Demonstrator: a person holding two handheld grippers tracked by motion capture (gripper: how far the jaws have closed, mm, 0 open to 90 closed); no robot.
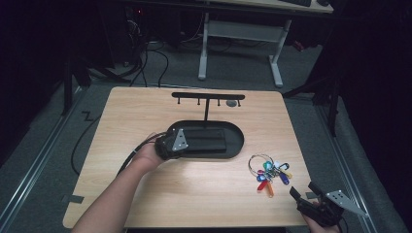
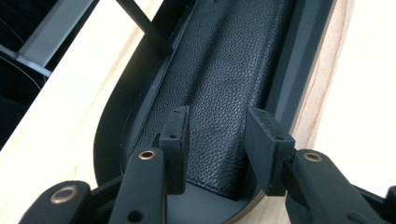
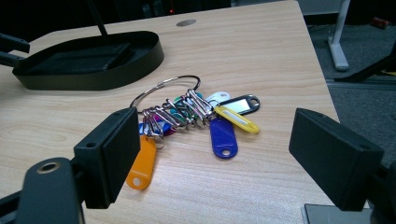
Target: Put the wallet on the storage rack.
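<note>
From the high view, we are looking down on a light wooden table (image 1: pixel 194 189) in a dark room. A black oval tray (image 1: pixel 236 137) is sitting near the middle, with a thin post rising behind it to a bar of small hooks (image 1: pixel 208 96). A black wallet (image 1: pixel 206 140) is lying inside the tray. The left gripper (image 1: pixel 171 144), held in a hand (image 1: pixel 148 154), is reaching over the tray's left end. A ring of coloured key tags (image 1: pixel 270 173) is lying on the table to the right of the tray, apart from it. The right gripper (image 1: pixel 303 193) is hovering at the table's near right corner.

In the left gripper view, we are seeing the left gripper (image 2: pixel 217 140) with its jaws parted and nothing between them, sitting just above the near end of the wallet (image 2: pixel 224 88) in the tray (image 2: pixel 109 135).

In the right gripper view, the right gripper (image 3: pixel 219 158) is standing wide open and empty, with the key tags (image 3: pixel 196 121) lying on the table beyond its jaws, untouched. The tray (image 3: pixel 93 70) is sitting farther back to the left.
</note>
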